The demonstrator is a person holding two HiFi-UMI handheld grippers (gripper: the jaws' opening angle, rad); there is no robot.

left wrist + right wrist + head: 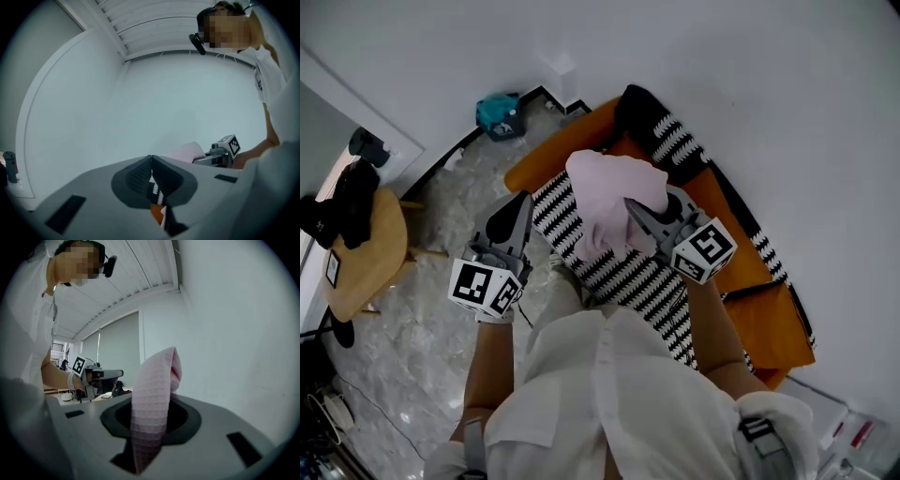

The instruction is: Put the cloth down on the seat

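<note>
A pale pink waffle cloth (614,197) hangs bunched from my right gripper (636,210), above a black-and-white striped cover (628,272) on the orange seat (769,323). In the right gripper view the cloth (154,399) stands up between the jaws of my right gripper (152,416), which are shut on it. My left gripper (521,201) is to the left of the cloth, apart from it, over the seat's near edge. In the left gripper view my left gripper (151,158) has its tips together with nothing between them, and the cloth (187,152) shows just beyond.
A round wooden table (370,253) with dark items (342,202) stands at the left on the marble floor (441,309). A teal bag (499,114) lies by the wall. A striped dark throw (666,131) drapes the seat's back. The white wall is close behind.
</note>
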